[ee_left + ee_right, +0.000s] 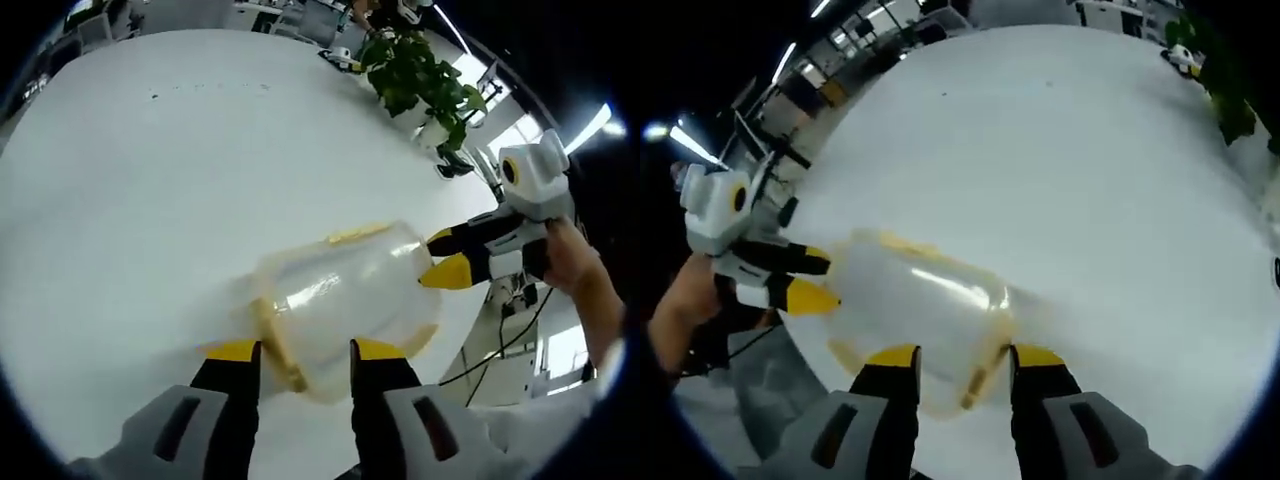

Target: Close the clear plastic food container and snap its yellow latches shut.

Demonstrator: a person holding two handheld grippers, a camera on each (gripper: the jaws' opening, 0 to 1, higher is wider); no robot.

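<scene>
Clear container (350, 305) — yellow-trimmed, blurred — on its side.

container (345, 300) on table (150, 180), plant (420, 80) behind

The left gripper (300, 352) points forward with its yellow-tipped jaws spread apart. The right gripper (962, 357) likewise has its jaws parted. In the left gripper view, a hand (580, 265) grips the right gripper's body; the right gripper view shows the other hand (690, 300) gripping the left one.

No readable text or labels.
</scene>
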